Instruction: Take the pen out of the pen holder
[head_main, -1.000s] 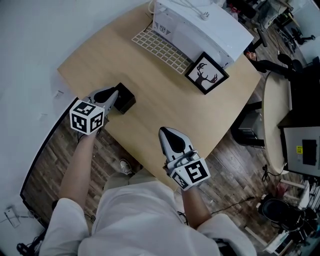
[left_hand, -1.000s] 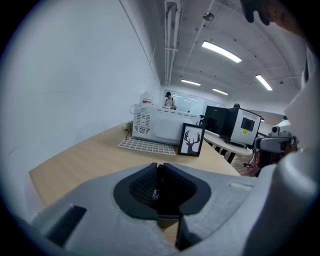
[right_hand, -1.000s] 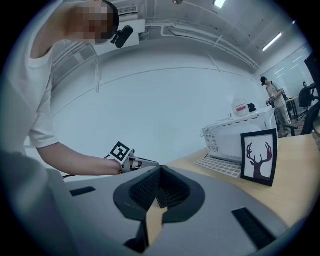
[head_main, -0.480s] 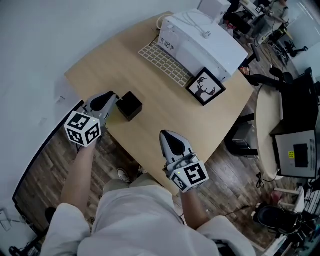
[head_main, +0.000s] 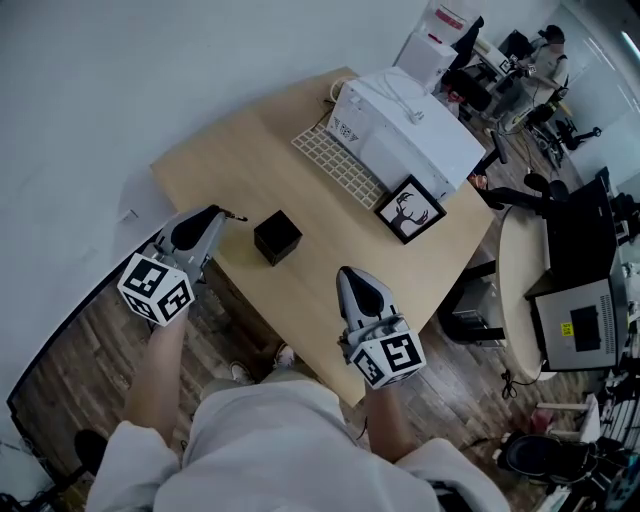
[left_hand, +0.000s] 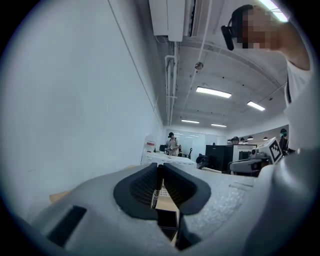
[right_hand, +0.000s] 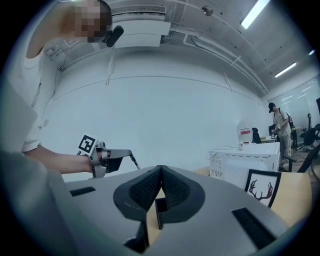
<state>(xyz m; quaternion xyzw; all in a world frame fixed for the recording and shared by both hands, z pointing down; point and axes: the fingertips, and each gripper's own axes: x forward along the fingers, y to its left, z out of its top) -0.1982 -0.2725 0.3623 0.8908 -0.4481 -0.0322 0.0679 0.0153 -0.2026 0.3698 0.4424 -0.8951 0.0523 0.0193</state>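
Pale wooden surface (head_main: 230, 160) beside a white wall: the pen is out of the pen holder.
The left gripper (head_main: 216, 215) has its fingers clamped on the thin pen (left_hand: 156, 190), held over the surface's left edge, near the black cube pen holder (head_main: 277, 237) but clear of it, so the task looks essentially done. The right gripper (head_main: 352, 275) hovers with fingers together on nothing. A white box (head_main: 410, 125), grid tray (head_main: 338, 165) and deer picture (head_main: 410, 210) sit farther back and obstruct nothing.

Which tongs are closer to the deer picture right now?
Right. The right tongs are below-left of the deer picture; the left tongs, gripping a pen, are beyond the pen holder.
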